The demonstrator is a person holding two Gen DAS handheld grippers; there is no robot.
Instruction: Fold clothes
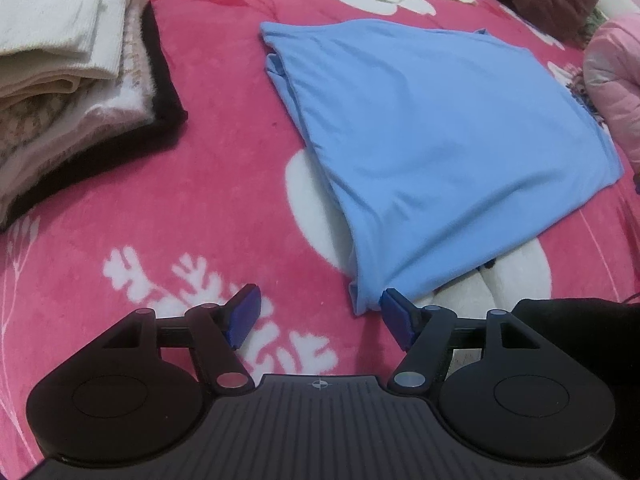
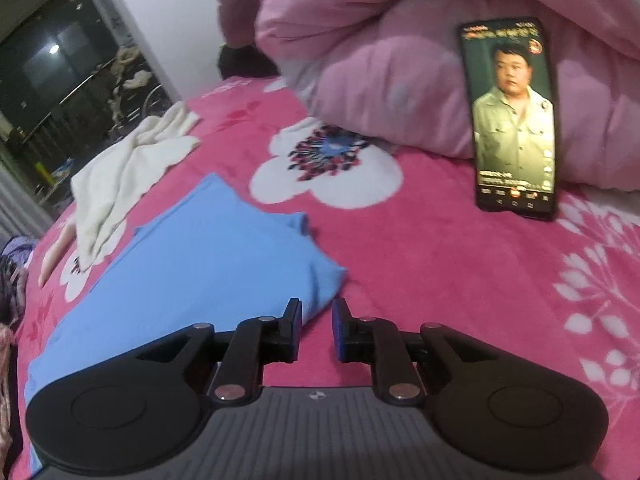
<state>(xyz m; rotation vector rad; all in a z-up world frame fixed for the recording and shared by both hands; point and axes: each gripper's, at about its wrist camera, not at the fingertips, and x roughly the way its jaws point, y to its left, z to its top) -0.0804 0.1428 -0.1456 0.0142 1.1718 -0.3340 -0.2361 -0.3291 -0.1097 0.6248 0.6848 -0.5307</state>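
Blue garment lies folded on the pink floral blanket, both grippers empty.

A stack of folded clothes (image 1: 68, 80) sits at far left, then the blanket (image 1: 224, 152); the left gripper (image 1: 320, 316), jaws wide apart, hovers by the blue garment (image 1: 432, 152). The right gripper (image 2: 317, 330), slightly parted, holds nothing beside the garment's corner; a phone (image 2: 512, 120) leans on pink bedding (image 2: 380, 80).

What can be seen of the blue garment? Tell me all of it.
The blue garment is plain light-blue soft fabric with no print, folded into a rough rectangle with layered edges showing at its far left corner. It lies flat on the pink floral blanket, slightly rumpled. The open left gripper sits at its near corner; the open right gripper hovers by another corner. Neither grips it.
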